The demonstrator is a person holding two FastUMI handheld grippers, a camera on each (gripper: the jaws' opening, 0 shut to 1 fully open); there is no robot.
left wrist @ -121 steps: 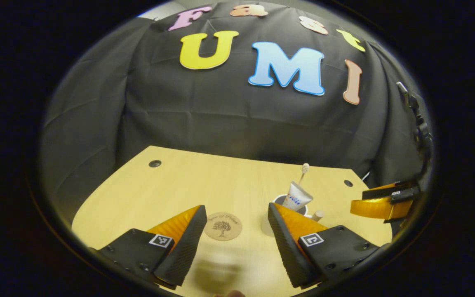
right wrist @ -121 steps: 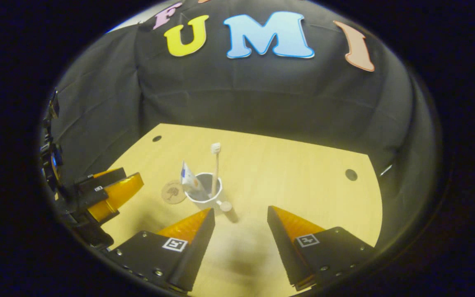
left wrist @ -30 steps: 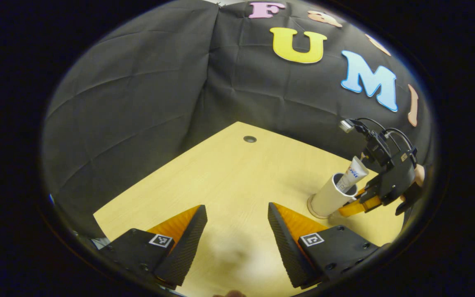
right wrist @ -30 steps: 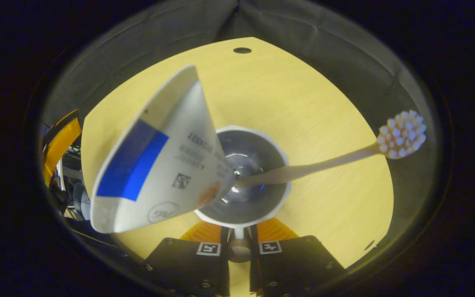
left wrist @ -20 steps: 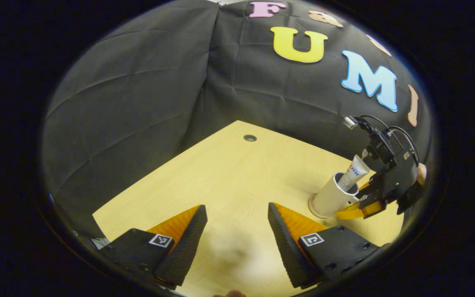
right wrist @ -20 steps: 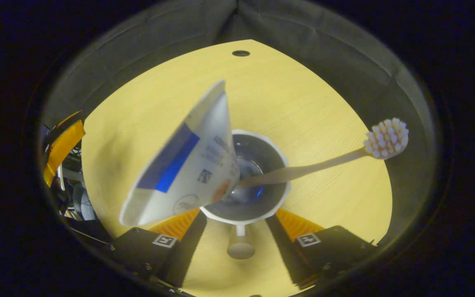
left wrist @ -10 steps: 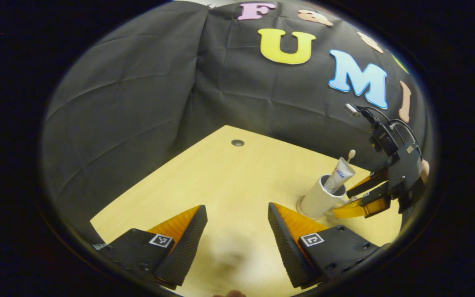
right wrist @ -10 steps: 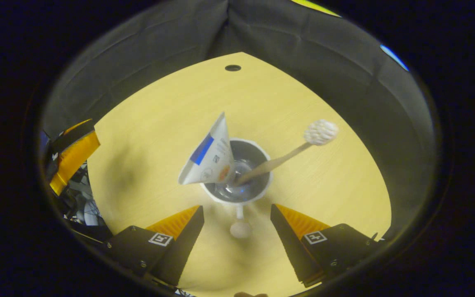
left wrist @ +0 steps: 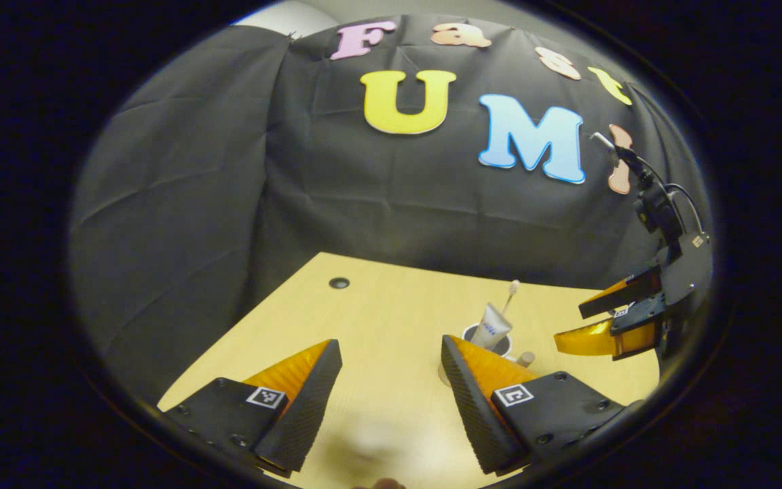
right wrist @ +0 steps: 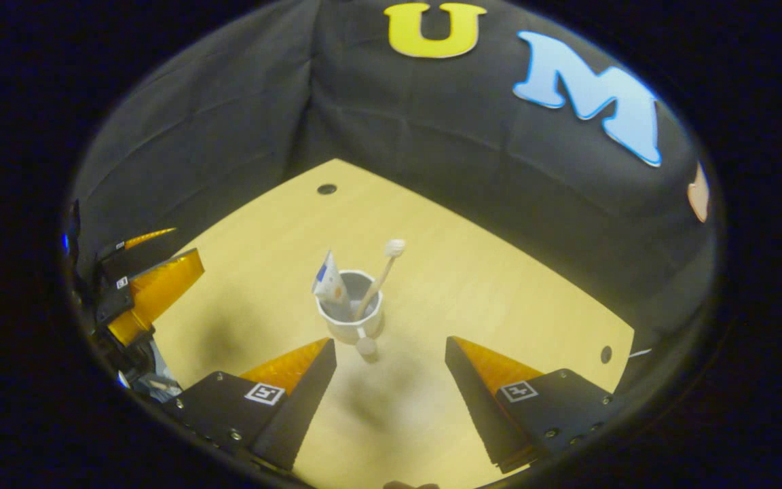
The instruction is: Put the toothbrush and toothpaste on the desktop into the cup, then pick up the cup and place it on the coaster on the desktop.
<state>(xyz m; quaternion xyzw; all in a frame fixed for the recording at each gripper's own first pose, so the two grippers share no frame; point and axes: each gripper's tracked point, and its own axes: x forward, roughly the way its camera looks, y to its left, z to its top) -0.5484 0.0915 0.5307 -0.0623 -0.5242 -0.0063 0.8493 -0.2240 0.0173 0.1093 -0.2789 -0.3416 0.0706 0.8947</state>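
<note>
- Yellow desktop (left wrist: 377,319) is carrying the cup (left wrist: 478,341), toothpaste (left wrist: 491,327) and toothbrush (left wrist: 512,293) inside; the left gripper (left wrist: 391,401) is gaping wide, empty.
- Right gripper (right wrist: 387,397) is hanging wide open, empty, near the cup; the coaster is probably lying hidden underneath, so the task is looking finished.

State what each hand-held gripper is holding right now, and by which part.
Nothing is held. The left hand-held gripper and right hand-held gripper are both open, and the cup stands free on the desk.

Blue print on the toothpaste (left wrist: 491,327) tube, too small to read.
</note>
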